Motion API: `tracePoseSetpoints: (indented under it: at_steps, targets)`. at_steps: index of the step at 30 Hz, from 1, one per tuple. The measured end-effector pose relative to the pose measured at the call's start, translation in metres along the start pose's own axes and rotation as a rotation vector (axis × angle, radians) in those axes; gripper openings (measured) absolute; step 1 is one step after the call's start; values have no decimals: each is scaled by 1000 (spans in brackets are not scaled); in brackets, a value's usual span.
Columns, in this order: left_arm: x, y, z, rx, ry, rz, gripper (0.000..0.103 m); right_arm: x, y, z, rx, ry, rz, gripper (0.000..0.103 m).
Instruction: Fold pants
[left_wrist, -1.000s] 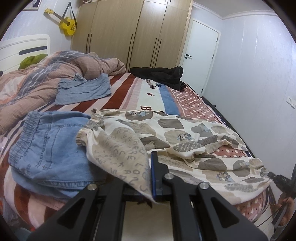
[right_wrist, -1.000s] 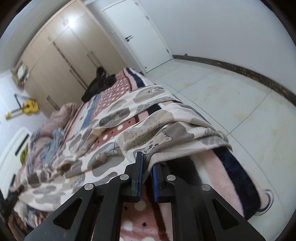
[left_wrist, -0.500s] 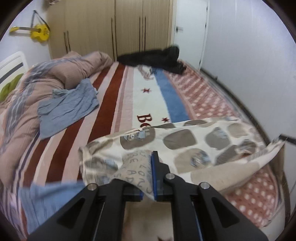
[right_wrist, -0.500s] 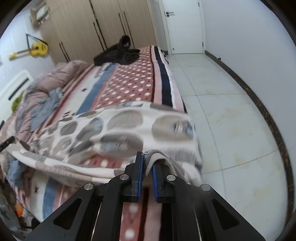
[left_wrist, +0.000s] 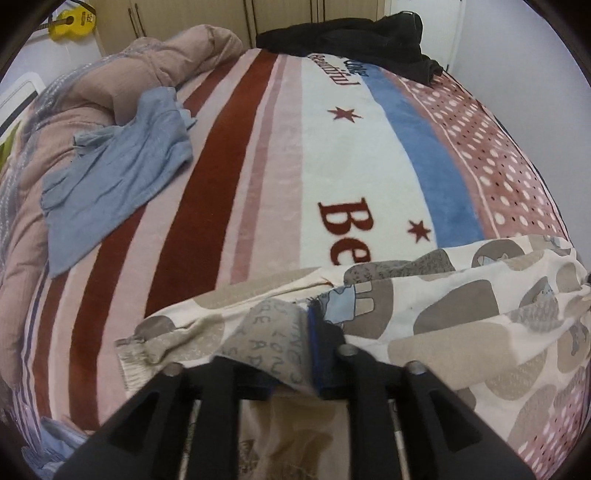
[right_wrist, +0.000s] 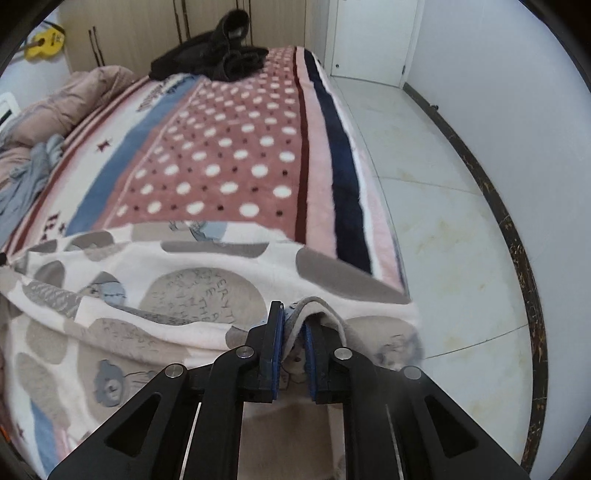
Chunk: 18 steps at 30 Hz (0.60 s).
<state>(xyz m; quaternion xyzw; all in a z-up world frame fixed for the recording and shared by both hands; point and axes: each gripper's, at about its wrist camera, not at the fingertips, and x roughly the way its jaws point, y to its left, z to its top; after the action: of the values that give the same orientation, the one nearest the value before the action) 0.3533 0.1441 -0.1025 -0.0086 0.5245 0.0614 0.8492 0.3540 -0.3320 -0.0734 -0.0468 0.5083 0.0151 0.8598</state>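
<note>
The pants are cream fleece with grey blobs and bear prints. They hang stretched between my two grippers above the near edge of the bed. My left gripper is shut on their waistband end, and cloth drapes over its left finger. My right gripper is shut on the other end of the pants, with a fold pinched between the blue pads. The lower part of the pants hangs out of sight below both grippers.
The bed's striped and dotted blanket lies ahead. A blue garment lies at left beside a pink duvet. Black clothes sit at the far end. Tiled floor runs along the bed's right side.
Both grippers lifted the pants off the bed and carried them forward. The denim shorts under them dropped out of view. The cloth now hangs taut between the grippers.
</note>
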Motion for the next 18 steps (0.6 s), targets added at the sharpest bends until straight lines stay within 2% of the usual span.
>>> tracePoseSetpoints:
  at_steps: [1,2,3,7,8,9,10,11,14,18]
  targets:
    - [-7,-2,-1,10,-14,-5,53,4,1,-3,-1,1,6,27]
    - [-16,-2,-3,17,-42,-3,64,4,1,-7,-1,-6,25,35]
    - [-24,-3,-3,23,-65,-2,71,2,0,-9,4,-17,39,49]
    - [-74,0,-9,36,-136,-36,71,-29,-3,-21,20,-96,86,53]
    - [-87,2,-11,48,-154,-24,74,-42,-5,-26,21,-123,100,54]
    - [-95,4,-13,58,-169,-2,86,-52,-6,-31,20,-140,112,58]
    - [-110,7,-18,80,-209,64,94,-61,-7,-37,18,-157,124,60]
    - [-119,12,-21,101,-233,107,96,-72,-9,-43,15,-173,137,60]
    - [-130,25,-30,141,-232,165,96,-97,-14,-68,8,-201,173,60]
    - [-120,36,-50,220,-179,187,96,-115,-19,-99,4,-214,210,60]
